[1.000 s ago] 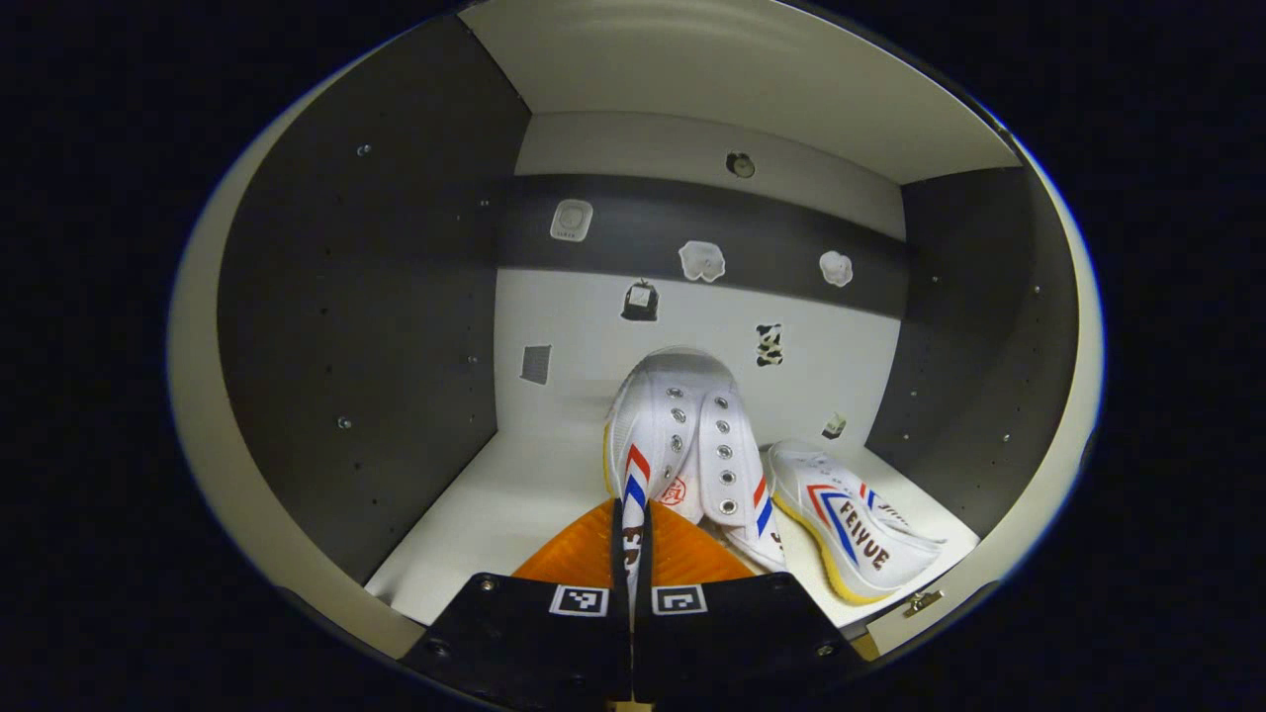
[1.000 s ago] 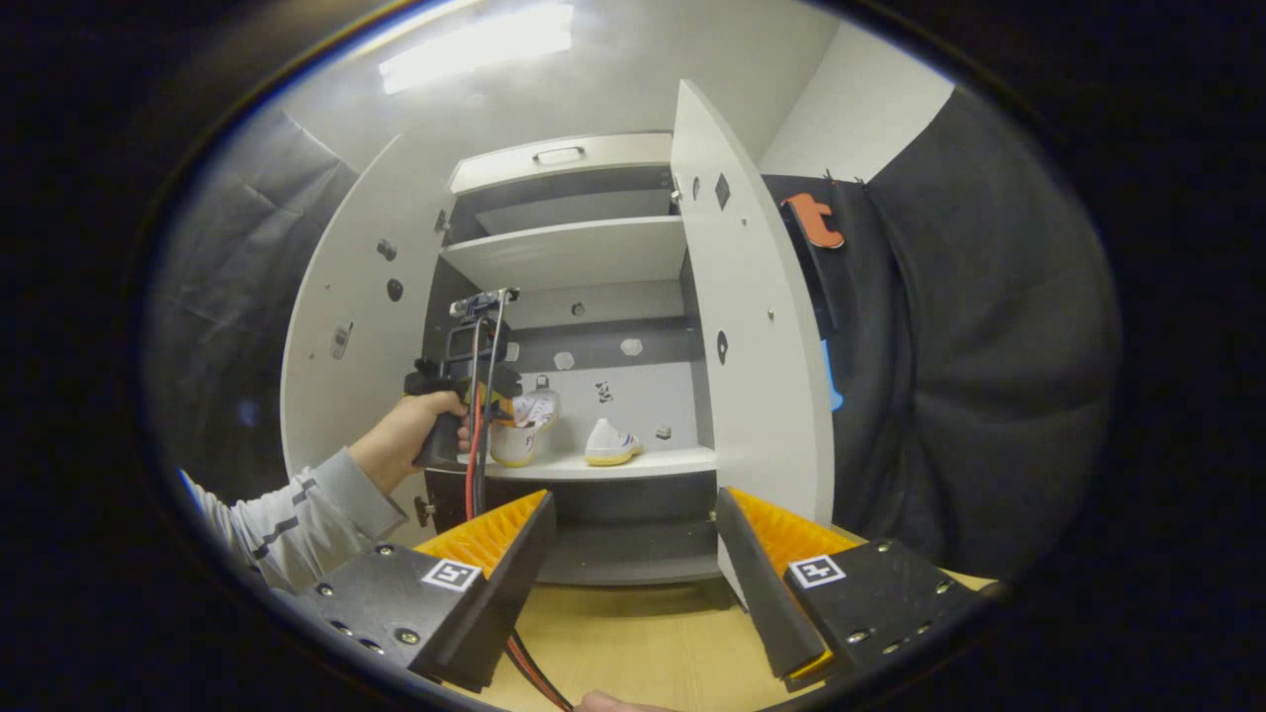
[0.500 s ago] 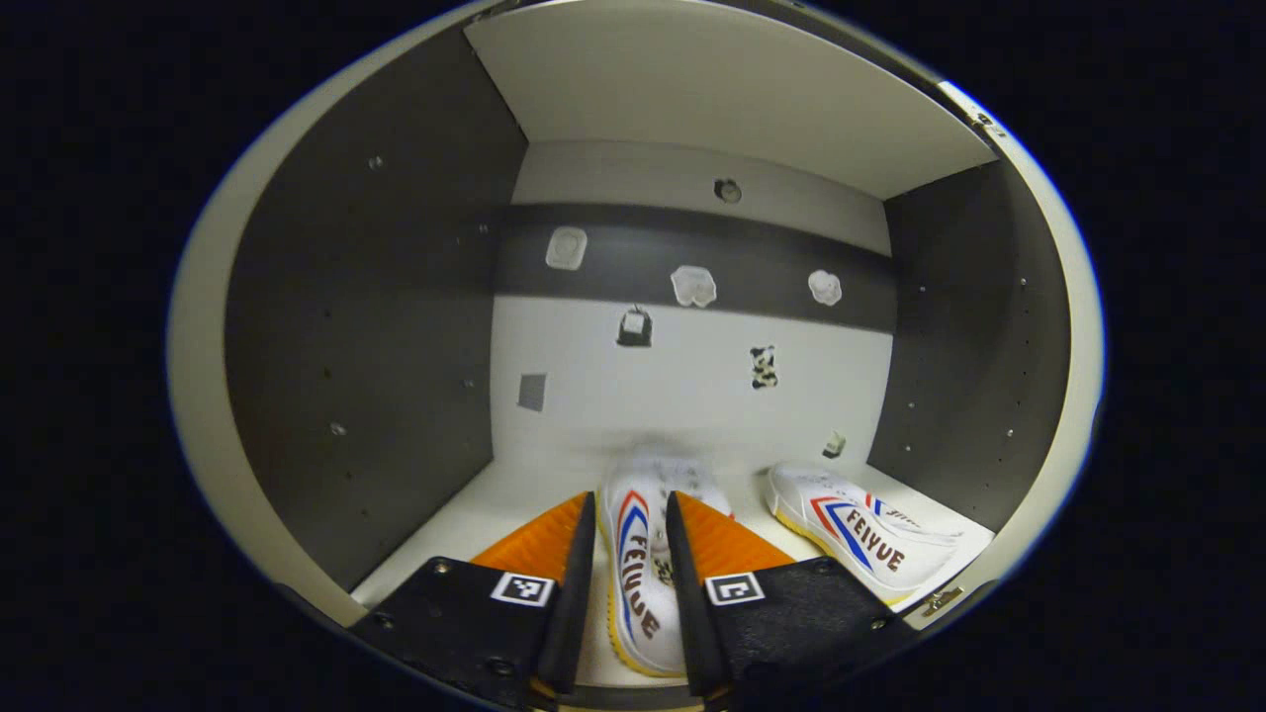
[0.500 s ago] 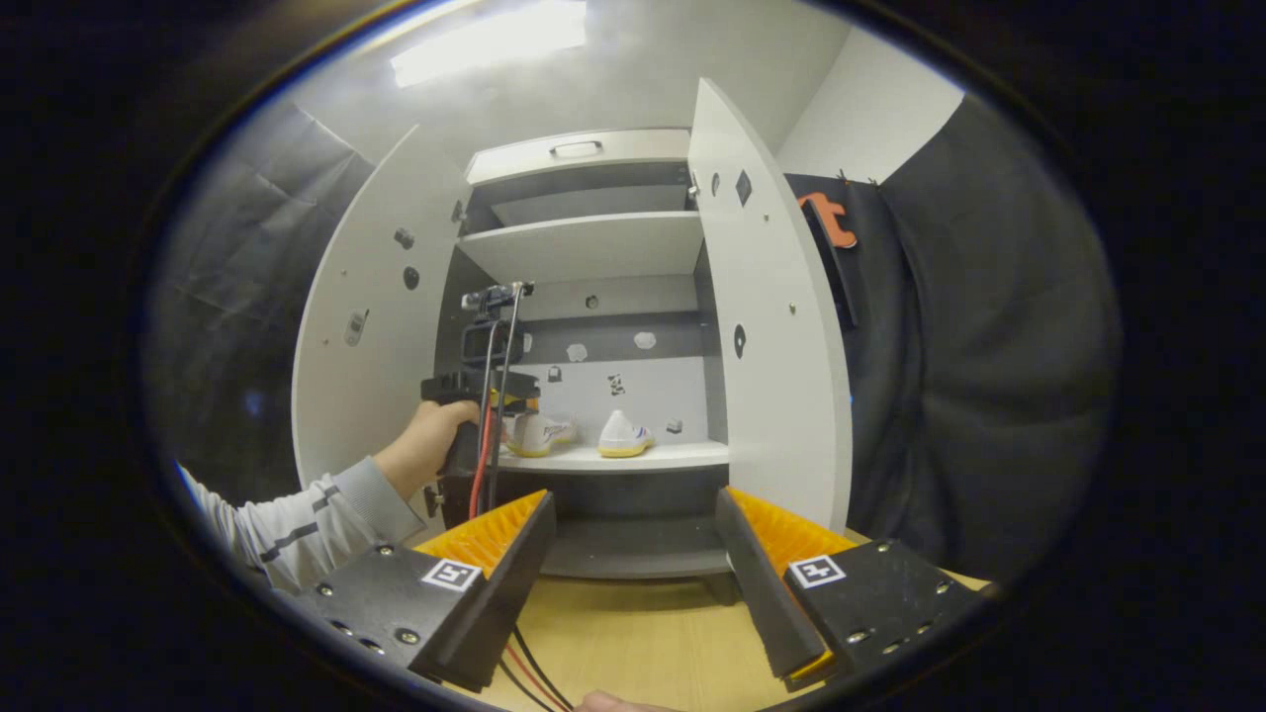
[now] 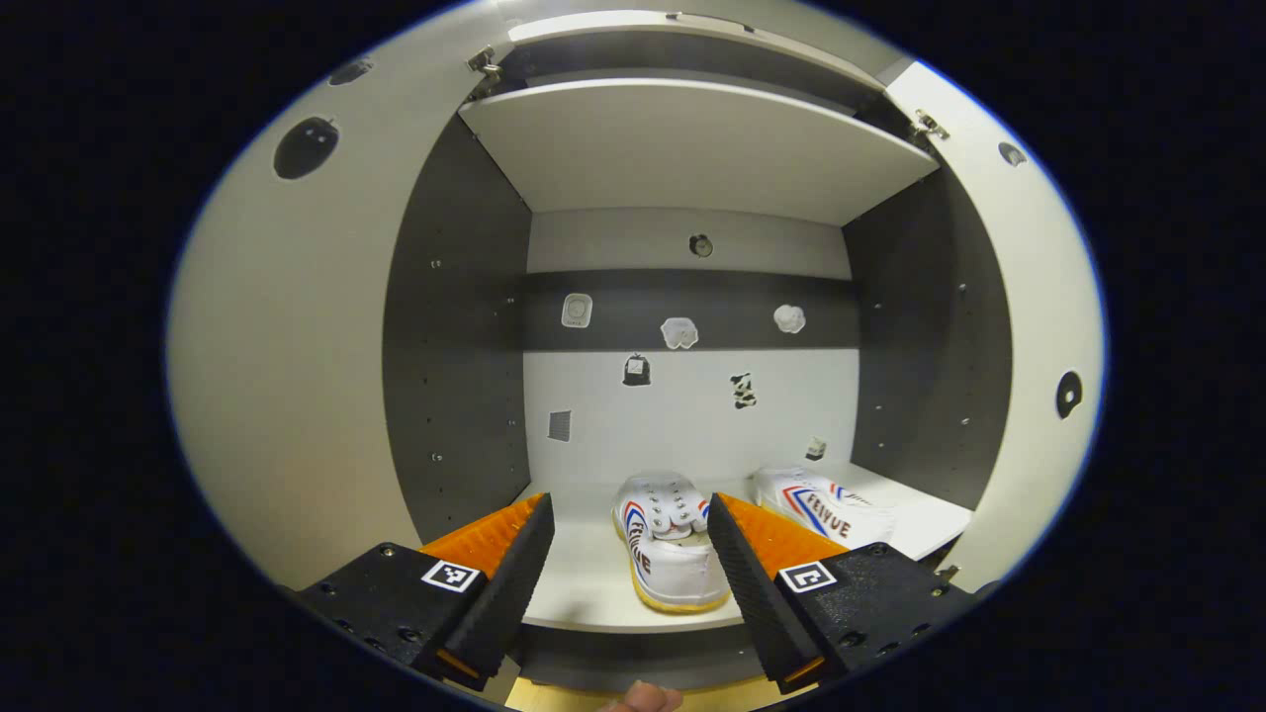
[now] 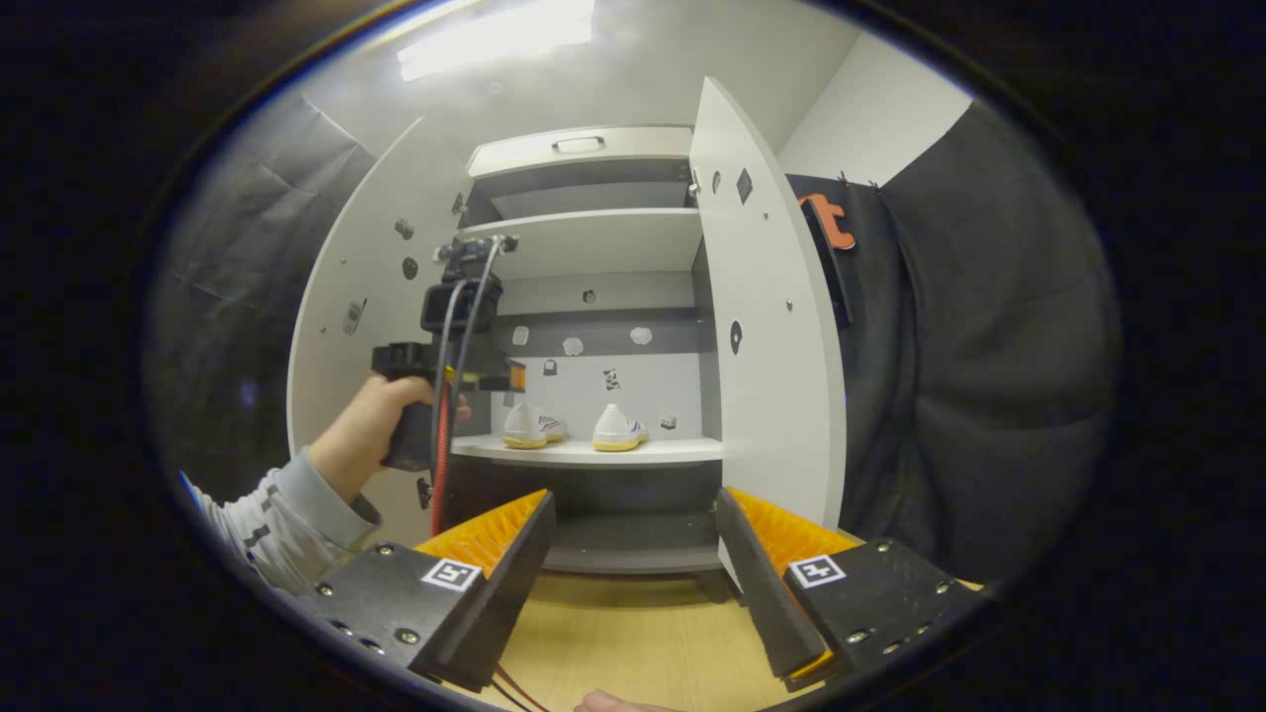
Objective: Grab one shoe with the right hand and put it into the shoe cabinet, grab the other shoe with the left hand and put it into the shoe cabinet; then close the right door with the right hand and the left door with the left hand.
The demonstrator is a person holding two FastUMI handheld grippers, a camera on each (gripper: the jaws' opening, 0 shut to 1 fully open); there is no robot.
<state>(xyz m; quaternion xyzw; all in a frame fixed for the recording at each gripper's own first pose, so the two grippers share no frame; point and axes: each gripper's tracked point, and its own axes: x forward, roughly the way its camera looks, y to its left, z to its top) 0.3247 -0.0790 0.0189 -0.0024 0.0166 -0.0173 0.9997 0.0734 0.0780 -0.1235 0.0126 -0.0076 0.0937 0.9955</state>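
Two white sneakers with red and blue stripes stand side by side on the cabinet shelf (image 5: 584, 593). One shoe (image 5: 665, 544) lies just beyond my left gripper (image 5: 630, 539), which is open and drawn back from it, touching nothing. The other shoe (image 5: 821, 506) sits to its right. In the right gripper view both shoes (image 6: 529, 427) (image 6: 617, 430) rest on the shelf (image 6: 593, 452). My right gripper (image 6: 633, 534) is open and empty, well back from the cabinet. The left door (image 6: 366, 326) and right door (image 6: 767, 326) stand open. A hand (image 6: 381, 420) holds the left gripper before the shelf.
An upper shelf (image 5: 692, 148) roofs the compartment. Small stickers dot the back wall (image 5: 682, 396). The light wooden floor (image 6: 623, 643) lies under my right gripper. Black cloth (image 6: 969, 346) hangs to the right of the cabinet. A red cable (image 6: 437, 465) hangs from the left gripper.
My left gripper opened and let the shoe go onto the shelf, then pulled back out of the cabinet. My right gripper barely moved.
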